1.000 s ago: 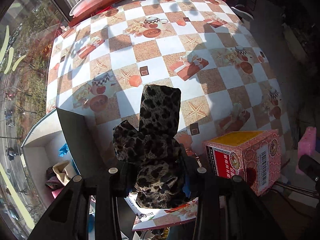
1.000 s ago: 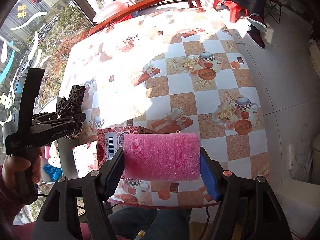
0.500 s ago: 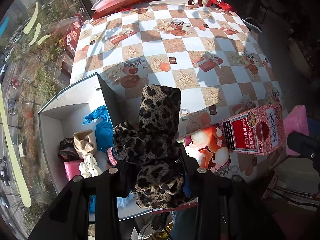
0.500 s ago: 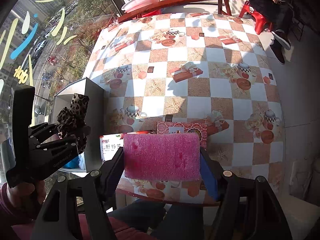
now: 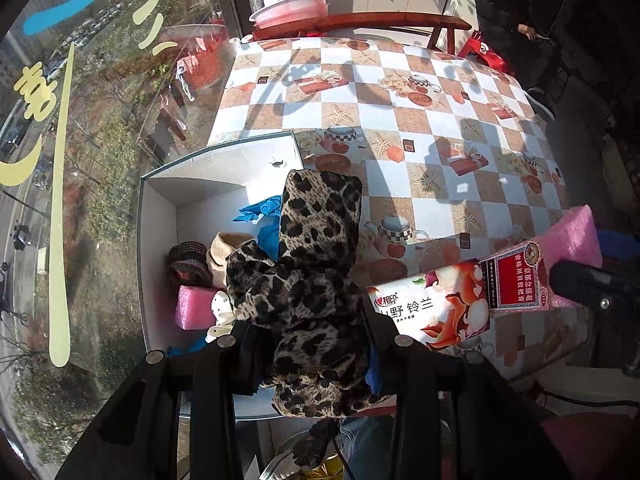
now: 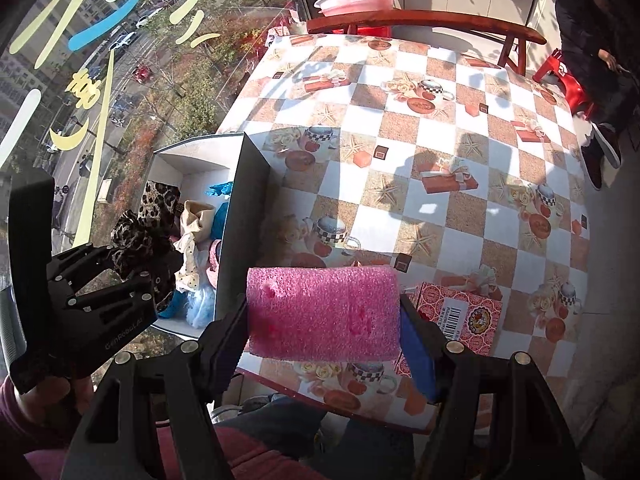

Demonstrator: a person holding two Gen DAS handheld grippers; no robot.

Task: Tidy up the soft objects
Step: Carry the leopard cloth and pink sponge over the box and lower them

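Observation:
My left gripper (image 5: 310, 336) is shut on a leopard-print cloth (image 5: 316, 264) and holds it above the right side of the white storage box (image 5: 160, 184). It also shows in the right wrist view (image 6: 148, 232). My right gripper (image 6: 322, 312) is shut on a pink foam sponge (image 6: 322, 308), held over the table's near edge; the sponge also shows in the left wrist view (image 5: 572, 236). The box holds several soft items: a pink sponge (image 5: 196, 308), blue cloth (image 5: 260, 210), a beige cloth (image 5: 224, 248) and a dark knitted piece (image 5: 188, 262).
A red carton (image 6: 460, 316) and a tissue pack (image 5: 432, 312) lie on the checkered table (image 5: 400, 128) by its near edge. A wooden bench (image 6: 420, 20) with a pink basin (image 6: 356, 0) stands beyond the table. A window is at left. A seated person (image 6: 600, 32) is at far right.
Both grippers have pulled back and shifted left with their loads. The open white box has come into view, and the leopard cloth now hangs over it.

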